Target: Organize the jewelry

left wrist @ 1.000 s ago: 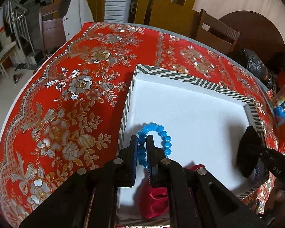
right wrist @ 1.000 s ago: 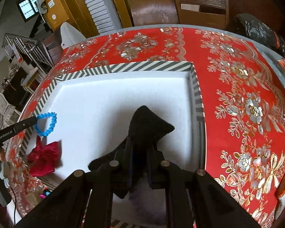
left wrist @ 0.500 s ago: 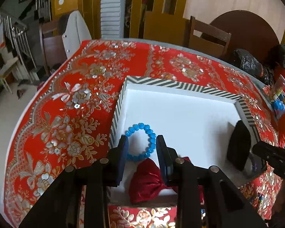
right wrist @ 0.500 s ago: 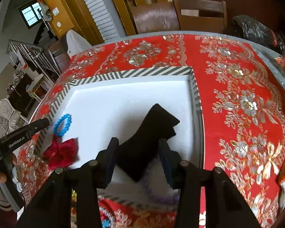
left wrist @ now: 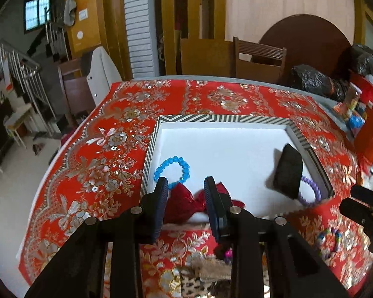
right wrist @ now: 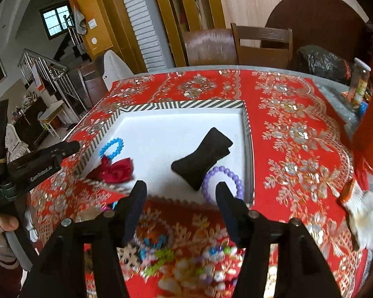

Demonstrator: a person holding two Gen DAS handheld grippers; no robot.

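Note:
A white tray with a striped rim [left wrist: 211, 119] [right wrist: 181, 104] lies on the red floral tablecloth. In it lie a blue bead bracelet [left wrist: 171, 168] [right wrist: 112, 146], a red bow [left wrist: 186, 203] [right wrist: 116, 171], a black bow-shaped cushion [left wrist: 287, 173] [right wrist: 202, 159] and a purple bead bracelet [left wrist: 310, 191] [right wrist: 226, 181]. My left gripper [left wrist: 186, 198] is open and empty, above the tray's near edge. My right gripper [right wrist: 181, 198] is open and empty, pulled back in front of the tray.
Loose colourful beads and trinkets [right wrist: 186, 255] lie on the cloth in front of the tray. A leopard-print item [left wrist: 201, 280] lies near the left gripper. Black bags [left wrist: 315, 79], bottles [right wrist: 359, 82] and a white glove [right wrist: 363, 211] sit at the right. Chairs [right wrist: 261, 44] stand behind.
Both grippers opened and drew back toward me. The left let go of the blue bracelet, the right let go of the black cushion; both now lie in the tray.

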